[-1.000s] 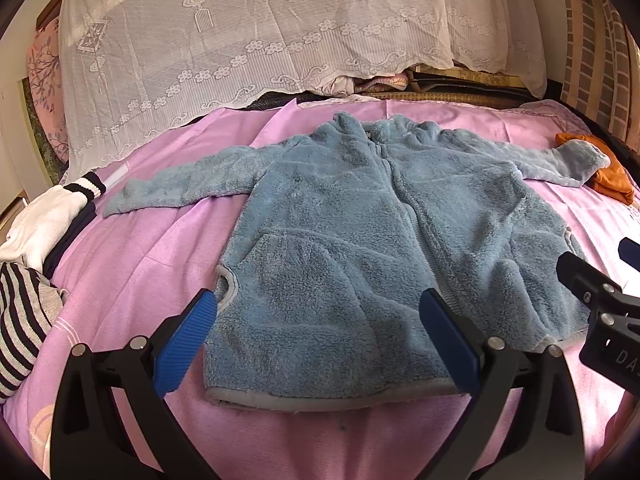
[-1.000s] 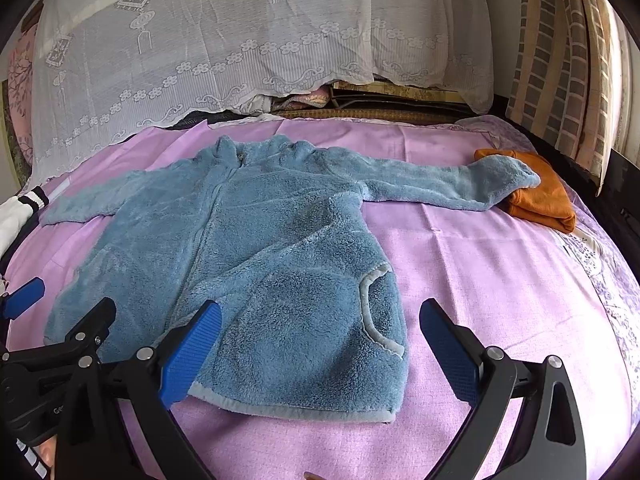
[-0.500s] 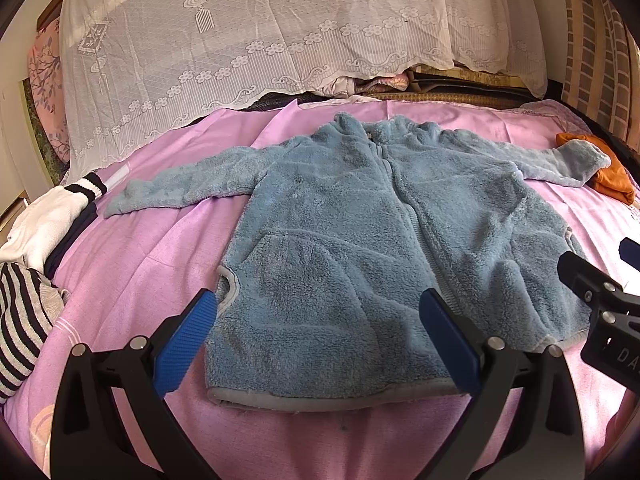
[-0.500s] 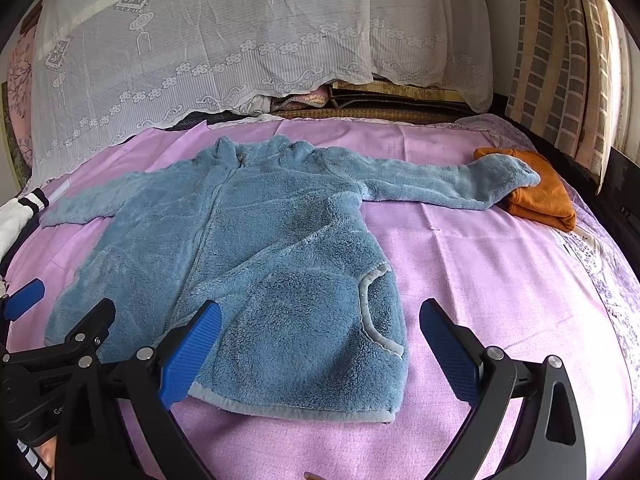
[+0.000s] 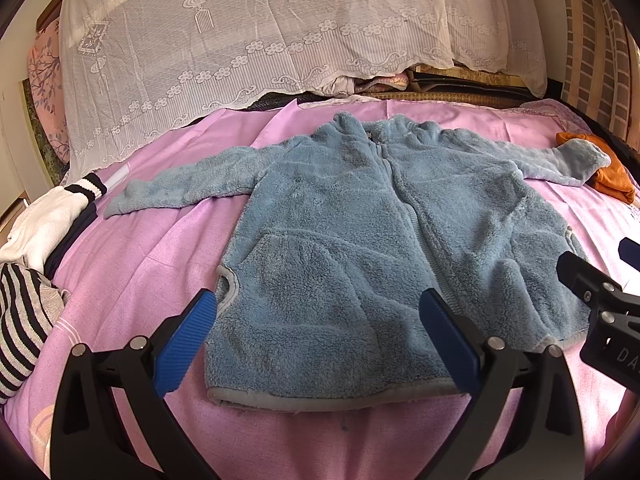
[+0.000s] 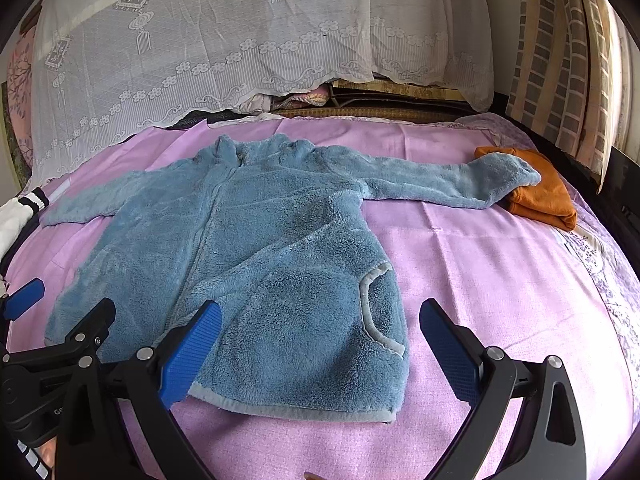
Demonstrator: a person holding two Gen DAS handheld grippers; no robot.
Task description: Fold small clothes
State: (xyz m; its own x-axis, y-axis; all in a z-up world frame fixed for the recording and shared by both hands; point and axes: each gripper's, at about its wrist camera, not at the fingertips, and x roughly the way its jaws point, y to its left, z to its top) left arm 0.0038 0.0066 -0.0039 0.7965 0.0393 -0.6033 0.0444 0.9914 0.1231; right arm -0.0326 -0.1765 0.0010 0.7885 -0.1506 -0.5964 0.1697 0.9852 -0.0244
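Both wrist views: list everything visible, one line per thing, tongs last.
Fluffy blue fleece jacket: one, blue, spread flat on the sheet, sleeves out.
Folded orange cloth: one, orange, under the jacket's cuff on the right.
Pink bed sheet: one, pink, covering the bed.
White lace cover: one, white, draped behind the bed.
Striped black-and-white garment: one, at the left edge.
White garment with dark-banded cuff: one, at the left edge.
Left tongs: blue pads, open, over the hem.
Right tongs: blue pads, open, over the hem corner.
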